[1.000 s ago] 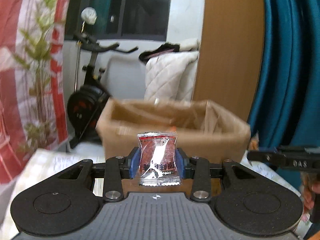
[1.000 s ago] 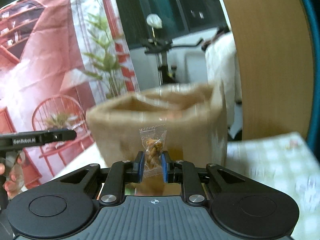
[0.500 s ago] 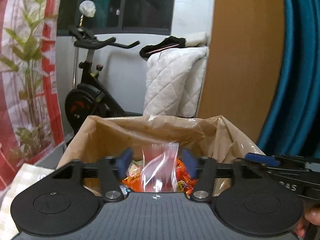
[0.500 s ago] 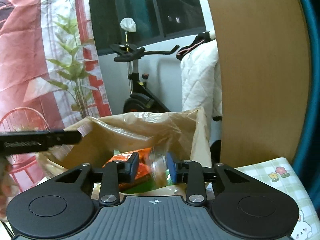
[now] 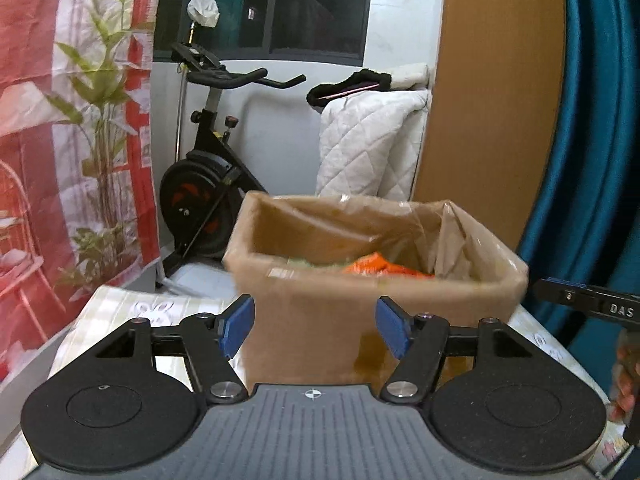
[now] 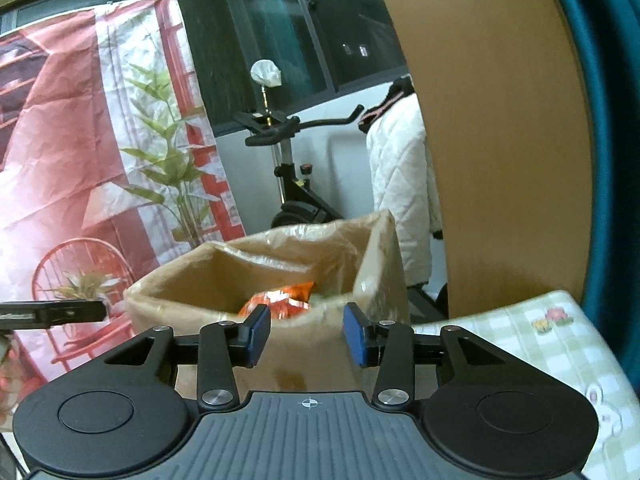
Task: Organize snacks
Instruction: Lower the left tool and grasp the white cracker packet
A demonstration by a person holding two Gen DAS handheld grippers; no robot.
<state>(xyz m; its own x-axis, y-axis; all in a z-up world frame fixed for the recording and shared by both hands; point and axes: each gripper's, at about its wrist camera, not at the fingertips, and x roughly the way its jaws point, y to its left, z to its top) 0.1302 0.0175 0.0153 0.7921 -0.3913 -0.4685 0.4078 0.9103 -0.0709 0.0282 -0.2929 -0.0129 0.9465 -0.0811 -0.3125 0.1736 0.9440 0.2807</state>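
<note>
A cardboard box [image 5: 320,312] lined with clear plastic stands on the table, with orange snack packets [image 5: 376,266] inside. My left gripper [image 5: 316,328] is open in front of its near wall, with no packet between the blue pads. In the right wrist view the same box [image 6: 320,344] shows orange packets [image 6: 284,300] over its rim. My right gripper [image 6: 307,336] is opening just short of the box, and nothing sits between its blue pads. The right gripper's finger [image 5: 584,304] pokes in at the left view's right edge; the left gripper's finger [image 6: 52,312] shows at the right view's left edge.
A checked tablecloth [image 6: 552,344] covers the table under the box. Behind stand an exercise bike [image 5: 208,184], a white quilt [image 5: 372,144], a wooden panel [image 5: 492,100], a teal curtain [image 5: 592,140] and a red printed backdrop [image 5: 60,120]. A hand [image 5: 624,380] is at the right edge.
Both grippers carried packets over the box, opened and let them drop in. Both have since drawn back, so the box now sits farther off and empty pads stand apart.
</note>
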